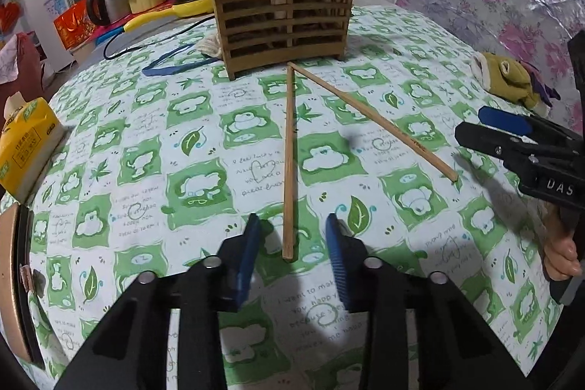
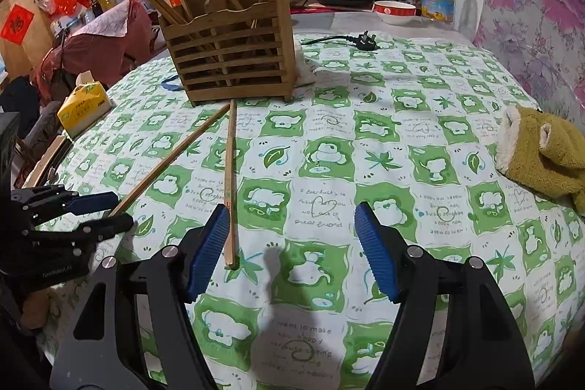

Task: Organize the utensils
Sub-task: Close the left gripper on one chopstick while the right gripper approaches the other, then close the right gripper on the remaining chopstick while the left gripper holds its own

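Observation:
A slatted wooden holder (image 1: pixel 285 21) (image 2: pixel 234 57) stands at the far side of the green-and-white tablecloth (image 1: pixel 164 141), with several chopsticks upright in it. Two loose chopsticks lie in a V in front of it. The near end of one chopstick (image 1: pixel 289 170) lies between the blue pads of my left gripper (image 1: pixel 294 240), with a gap on each side. In the right wrist view, the other chopstick (image 2: pixel 230 178) runs just inside the left pad of my right gripper (image 2: pixel 292 243), whose jaws stand wide. Each gripper shows in the other's view: the right gripper (image 1: pixel 471 127), the left gripper (image 2: pixel 122 209).
A yellow tissue pack (image 1: pixel 25 148) (image 2: pixel 84 108) sits at the table's left edge, an olive plush toy (image 1: pixel 508 79) (image 2: pixel 541 148) at the right. A blue band (image 1: pixel 172 64) and a power plug (image 2: pixel 365 42) lie near the holder. Kitchen appliances crowd the back.

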